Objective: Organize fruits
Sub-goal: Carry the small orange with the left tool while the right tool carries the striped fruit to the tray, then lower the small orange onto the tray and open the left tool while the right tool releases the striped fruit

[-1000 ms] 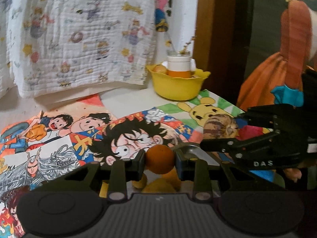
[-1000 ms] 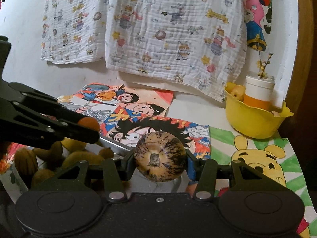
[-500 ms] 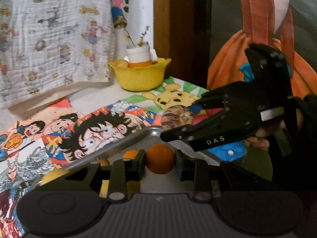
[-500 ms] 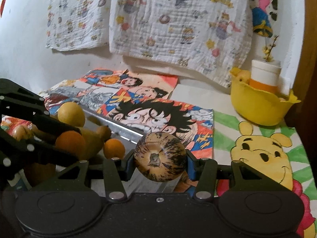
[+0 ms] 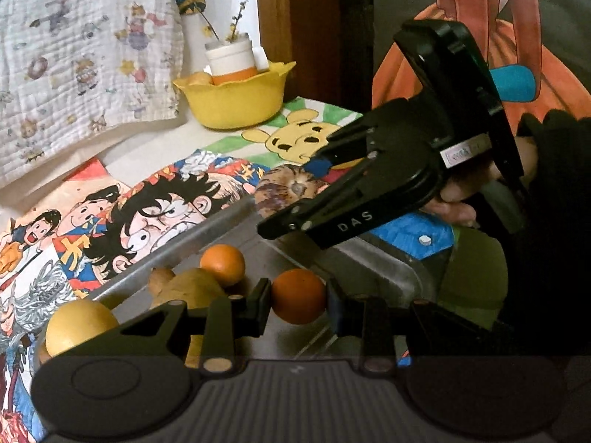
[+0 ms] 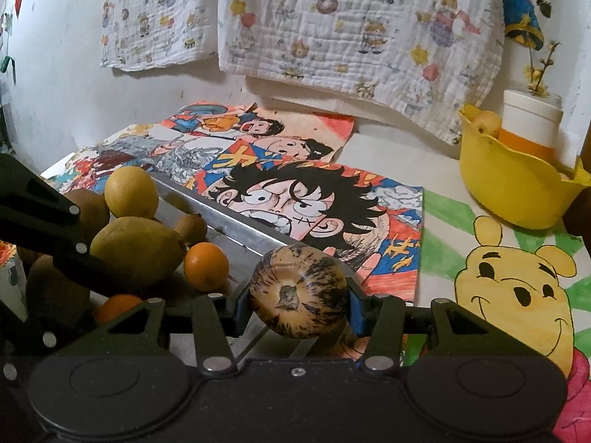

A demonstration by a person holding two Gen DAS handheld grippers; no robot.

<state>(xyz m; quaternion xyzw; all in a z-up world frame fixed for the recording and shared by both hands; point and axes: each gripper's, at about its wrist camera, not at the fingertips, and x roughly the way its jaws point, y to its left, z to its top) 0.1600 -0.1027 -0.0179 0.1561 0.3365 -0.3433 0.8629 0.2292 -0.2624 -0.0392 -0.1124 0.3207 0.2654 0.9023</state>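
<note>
**Materials and finishes on the counter**

The tray (image 6: 236, 229) is brushed metal with a dull sheen. The hand-held gripper (image 6: 299, 291) bodies are matt black plastic. The yellow bowl (image 6: 517, 192) at the far right corner is smooth, glossy plastic. The hanging cloth (image 6: 351, 29) is crinkled, quilted cotton. The cartoon sheets (image 6: 295, 192) look like matt paper. The small orange (image 5: 298, 296) has a finely dimpled, satin skin.

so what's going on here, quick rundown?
A person is sorting fruit with a hand-held gripper in each hand. The left hand-held gripper is shut on a small orange, held over the metal tray. The right hand-held gripper is shut on a brown mottled round fruit, at the tray's edge. The tray already holds another orange, yellow fruits and brown ones. A yellow bowl sits at the back by the wall.
</note>
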